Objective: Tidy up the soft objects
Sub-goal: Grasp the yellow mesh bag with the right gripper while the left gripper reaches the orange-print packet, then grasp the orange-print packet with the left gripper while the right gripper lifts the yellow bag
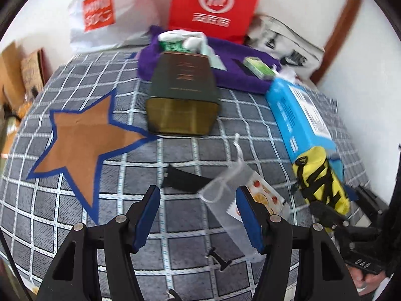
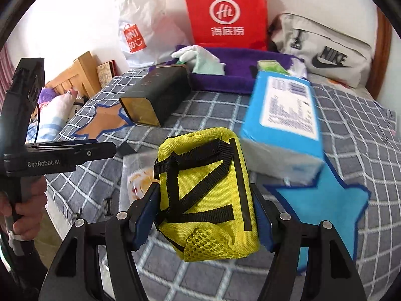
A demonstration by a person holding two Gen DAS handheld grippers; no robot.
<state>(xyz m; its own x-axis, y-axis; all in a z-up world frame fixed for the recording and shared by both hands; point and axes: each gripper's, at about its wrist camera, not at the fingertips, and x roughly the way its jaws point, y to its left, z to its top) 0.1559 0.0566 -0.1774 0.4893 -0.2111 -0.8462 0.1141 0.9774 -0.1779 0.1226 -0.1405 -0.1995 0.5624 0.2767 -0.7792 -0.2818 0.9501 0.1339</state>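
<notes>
My right gripper (image 2: pixel 204 215) is shut on a yellow fabric pouch (image 2: pixel 205 188) with black straps and a mesh pocket; both blue pads press its sides. The left wrist view shows that pouch (image 1: pixel 323 185) at the right, beside a blue tissue pack (image 1: pixel 300 115). My left gripper (image 1: pixel 198 215) hangs open over the checked bedcover (image 1: pixel 75 225). A clear drawstring pouch (image 1: pixel 225 195) lies between its fingers, close to the right pad, with neither pad pressing on it. Partly under it lies a fruit-printed packet (image 1: pixel 263 195).
A dark green tin (image 1: pixel 183 95) lies on its side by a brown star (image 1: pixel 82 140). A blue star (image 2: pixel 325 205) sits right of the pouch. Behind are a purple towel (image 2: pixel 238 60), white gloves (image 2: pixel 200 55), a red bag (image 2: pixel 225 12), a white bag (image 2: pixel 140 25) and a grey bag (image 2: pixel 320 47).
</notes>
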